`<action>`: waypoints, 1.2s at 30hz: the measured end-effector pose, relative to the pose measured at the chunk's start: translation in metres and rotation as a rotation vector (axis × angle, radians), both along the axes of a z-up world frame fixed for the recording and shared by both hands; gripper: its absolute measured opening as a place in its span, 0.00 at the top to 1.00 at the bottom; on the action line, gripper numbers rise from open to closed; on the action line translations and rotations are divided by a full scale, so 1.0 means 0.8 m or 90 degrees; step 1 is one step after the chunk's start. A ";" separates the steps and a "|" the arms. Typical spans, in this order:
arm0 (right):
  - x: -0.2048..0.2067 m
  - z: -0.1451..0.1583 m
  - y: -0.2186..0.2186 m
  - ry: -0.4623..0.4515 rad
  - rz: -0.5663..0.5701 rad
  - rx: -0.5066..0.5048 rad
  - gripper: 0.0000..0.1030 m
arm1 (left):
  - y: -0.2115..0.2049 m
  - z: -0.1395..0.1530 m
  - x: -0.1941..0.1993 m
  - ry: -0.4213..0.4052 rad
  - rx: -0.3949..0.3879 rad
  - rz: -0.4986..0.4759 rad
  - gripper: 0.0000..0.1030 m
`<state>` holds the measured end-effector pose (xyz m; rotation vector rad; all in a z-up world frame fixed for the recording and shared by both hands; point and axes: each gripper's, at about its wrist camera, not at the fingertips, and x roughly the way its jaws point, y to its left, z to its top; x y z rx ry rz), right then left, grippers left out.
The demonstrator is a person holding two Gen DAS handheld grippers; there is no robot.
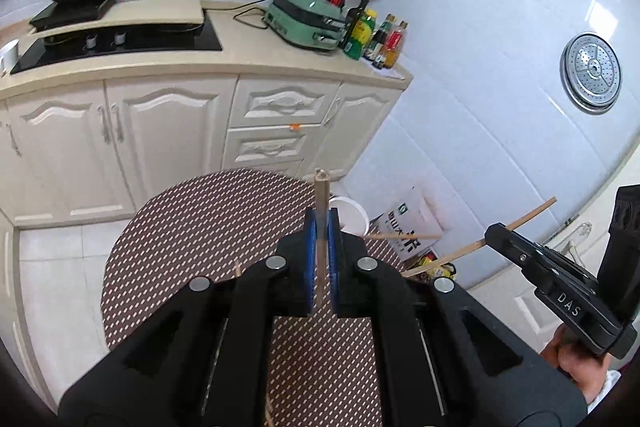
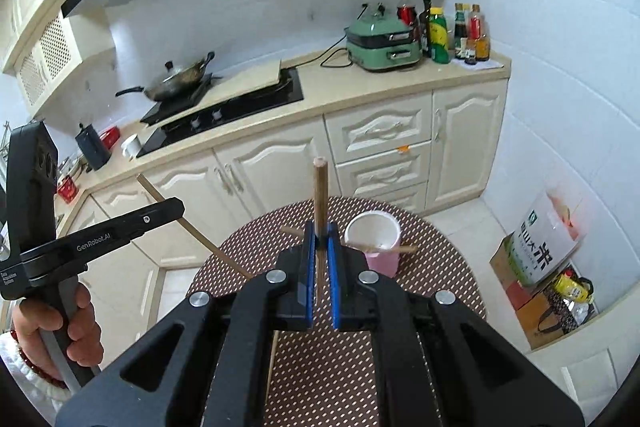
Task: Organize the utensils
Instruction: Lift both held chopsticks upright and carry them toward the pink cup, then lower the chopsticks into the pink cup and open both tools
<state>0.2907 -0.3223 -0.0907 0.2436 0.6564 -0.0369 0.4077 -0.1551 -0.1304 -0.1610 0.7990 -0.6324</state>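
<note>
The left gripper (image 1: 321, 223) is clenching one wooden chopstick (image 1: 321, 195) between its blue pads, the stick pointing up past the fingertips. The right gripper (image 2: 320, 239) is likewise clamping a second chopstick (image 2: 320, 187), standing nearly upright. Both are hovering above the round patterned surface (image 2: 320, 367), where a pink-and-white cup (image 2: 374, 239) is standing just right of the right gripper with another chopstick (image 2: 394, 249) lying across its rim.

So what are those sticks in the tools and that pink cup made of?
The stick in the left tool and the stick in the right tool look like bare wood or bamboo: matt brown, grain visible. The pink cup seems plastic or coated paper, smooth with a white inside; hard to tell which.
</note>
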 end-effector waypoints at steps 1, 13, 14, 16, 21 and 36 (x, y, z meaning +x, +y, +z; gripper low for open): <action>0.002 0.002 -0.005 -0.004 -0.003 0.000 0.96 | -0.006 0.002 0.002 -0.004 -0.001 -0.002 0.95; 0.029 0.014 -0.057 -0.040 -0.024 -0.004 0.96 | -0.076 0.021 0.035 -0.047 -0.032 -0.010 0.95; 0.031 0.015 -0.060 -0.042 -0.025 -0.004 0.96 | -0.081 0.021 0.037 -0.050 -0.032 -0.009 0.95; 0.036 0.017 -0.066 -0.046 -0.028 -0.005 0.96 | -0.093 0.021 0.041 -0.057 -0.030 -0.009 0.95; 0.044 0.015 -0.077 -0.048 -0.036 -0.014 0.96 | -0.118 0.012 0.051 -0.072 -0.007 -0.009 0.95; 0.061 -0.020 -0.087 -0.014 -0.047 -0.032 0.96 | -0.137 -0.039 0.052 -0.045 0.054 -0.050 0.94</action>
